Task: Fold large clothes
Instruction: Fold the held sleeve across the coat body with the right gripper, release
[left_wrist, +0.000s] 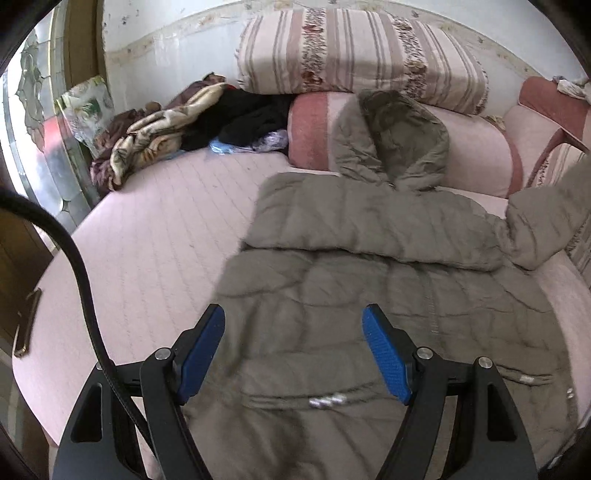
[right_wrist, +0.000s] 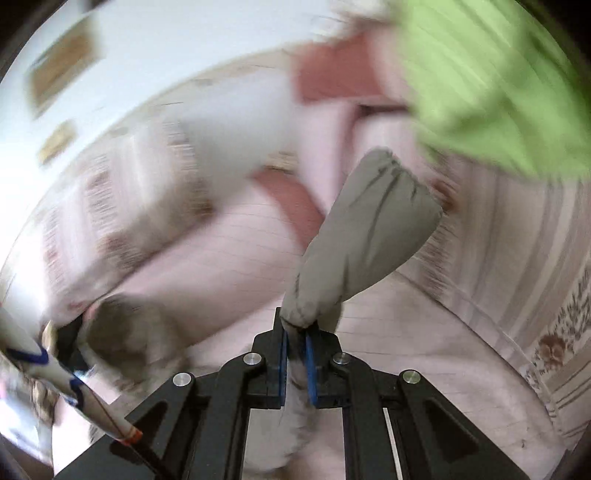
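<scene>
A large olive-grey padded hooded coat (left_wrist: 369, 258) lies spread front-up on a pink bed. Its hood (left_wrist: 402, 136) rests against a pink bolster, and its left sleeve is folded across the chest. My left gripper (left_wrist: 293, 325) hovers above the coat's lower front, blue pads wide apart with nothing between them. In the right wrist view, my right gripper (right_wrist: 294, 332) is shut on the cuff end of the coat's other sleeve (right_wrist: 365, 236), which stands up lifted off the bed; that view is motion-blurred. The lifted sleeve (left_wrist: 546, 218) also shows at the right edge of the left wrist view.
A striped folded quilt (left_wrist: 362, 51) and pink bolster (left_wrist: 314, 129) sit at the bed's far side. A heap of blankets and dark clothes (left_wrist: 177, 122) lies at the back left. A green cloth (right_wrist: 498, 74) shows at the upper right. A black cable (left_wrist: 85, 288) hangs near the left gripper.
</scene>
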